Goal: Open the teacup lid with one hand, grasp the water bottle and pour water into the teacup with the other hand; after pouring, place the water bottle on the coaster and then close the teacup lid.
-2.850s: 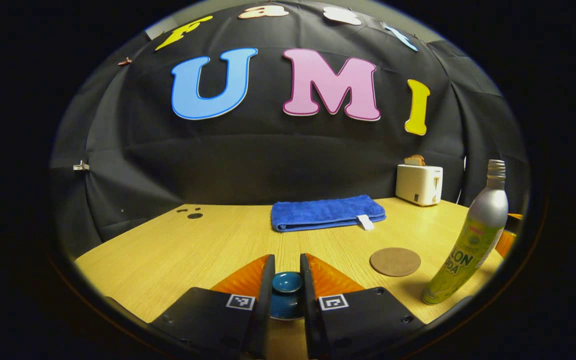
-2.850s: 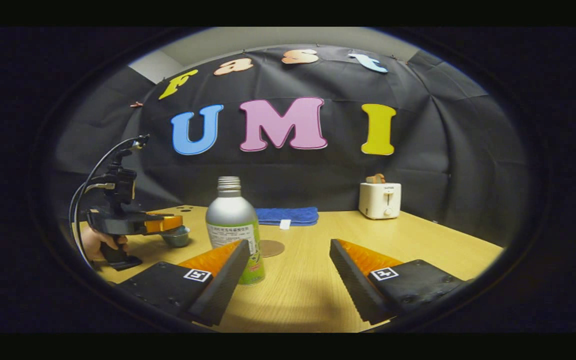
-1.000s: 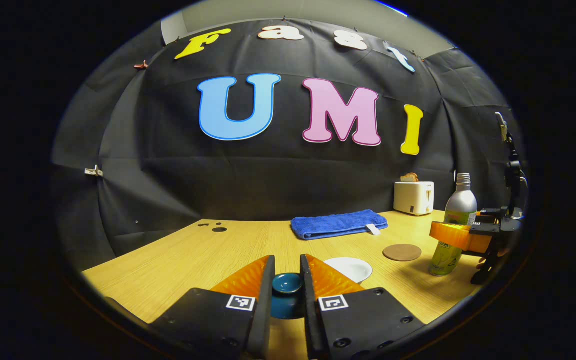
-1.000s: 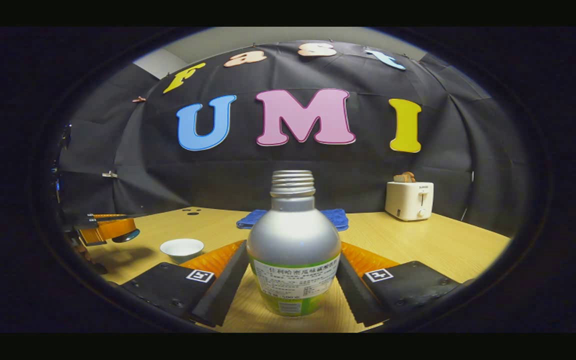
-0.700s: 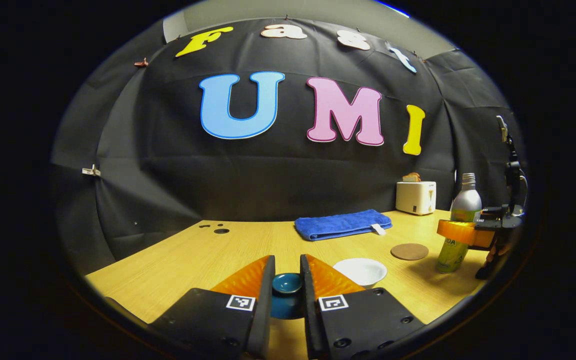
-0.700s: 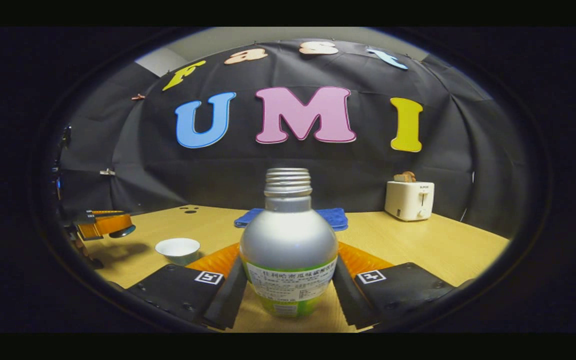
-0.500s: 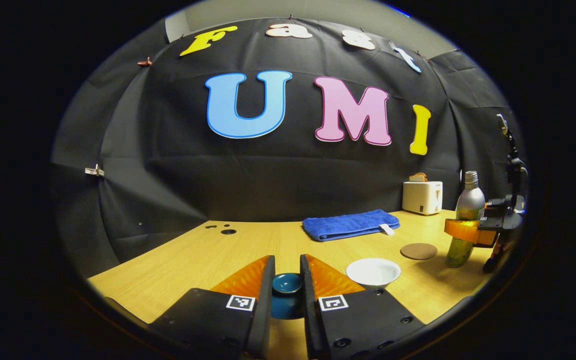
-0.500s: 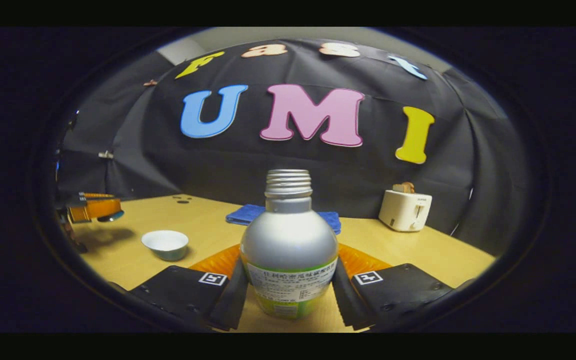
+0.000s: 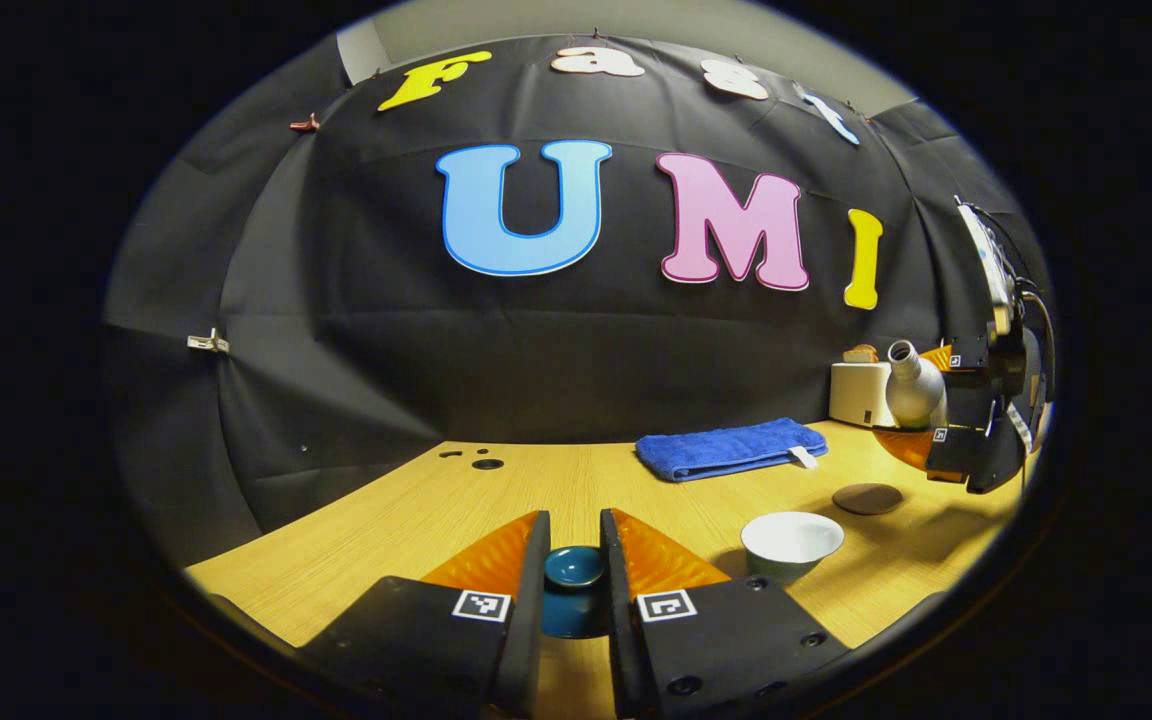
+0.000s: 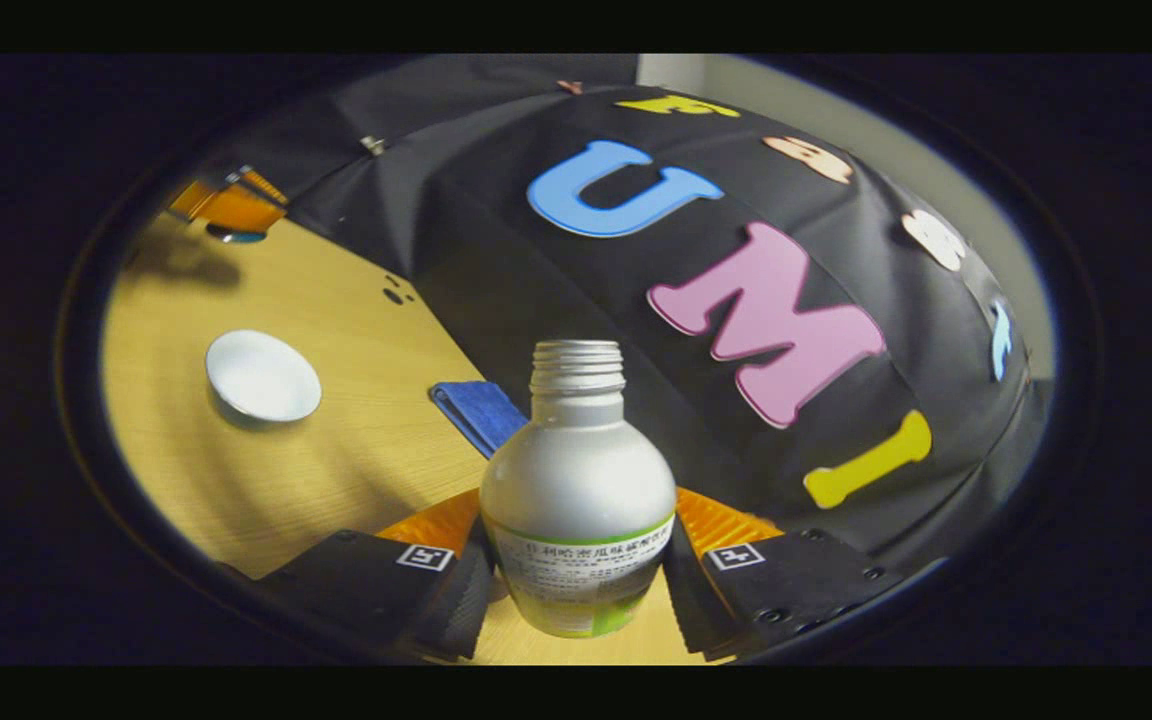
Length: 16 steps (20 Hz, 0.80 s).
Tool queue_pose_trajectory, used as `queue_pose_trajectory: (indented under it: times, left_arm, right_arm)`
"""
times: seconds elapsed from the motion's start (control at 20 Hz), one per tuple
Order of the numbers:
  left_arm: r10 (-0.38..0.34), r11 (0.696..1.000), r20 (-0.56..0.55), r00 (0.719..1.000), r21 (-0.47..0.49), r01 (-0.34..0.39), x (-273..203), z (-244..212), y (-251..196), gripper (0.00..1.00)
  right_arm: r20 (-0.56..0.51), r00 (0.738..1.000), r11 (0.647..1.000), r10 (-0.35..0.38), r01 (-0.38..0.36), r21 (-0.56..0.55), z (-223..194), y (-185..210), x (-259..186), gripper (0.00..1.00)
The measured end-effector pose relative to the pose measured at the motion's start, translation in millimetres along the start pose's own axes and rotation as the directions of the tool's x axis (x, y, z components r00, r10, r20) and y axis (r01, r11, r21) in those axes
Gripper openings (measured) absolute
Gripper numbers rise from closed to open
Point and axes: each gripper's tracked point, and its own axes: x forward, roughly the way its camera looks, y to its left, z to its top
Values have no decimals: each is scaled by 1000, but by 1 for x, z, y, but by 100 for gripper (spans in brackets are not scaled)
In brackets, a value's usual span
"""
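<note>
Two hand-held grippers above a pale wood-grain table.
Left gripper pinches the glossy dark-blue domed teacup lid; right gripper clamps the tilted silver metal water bottle; round white-lined teacup stands open.

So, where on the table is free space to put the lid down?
The wood left of the teacup, running back to the holes and the towel, is bare. It is crowded on the right, where the coaster, toaster and tilted bottle sit close together.

water bottle label print too small to read
</note>
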Motion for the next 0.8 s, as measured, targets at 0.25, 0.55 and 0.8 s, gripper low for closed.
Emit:
queue_pose_trajectory:
  times: [0.25, 0.55, 0.8]
  left_arm:
    - [-5, 1000, 0, 1000, 0, 5, 0, -1, 1, 32]
    - [-5, 1000, -1, 1000, -1, 5, -1, -1, 1, 34]
    - [-5, 1000, -2, 1000, 0, 5, -1, 0, 1, 32]
  right_arm:
    - [44, 997, 974, 59, -48, -222, 9, 24, 15, 76]
    - [82, 988, 896, 129, -80, -436, 13, 45, 20, 76]
    - [114, 978, 822, 177, -83, -563, 17, 57, 22, 76]
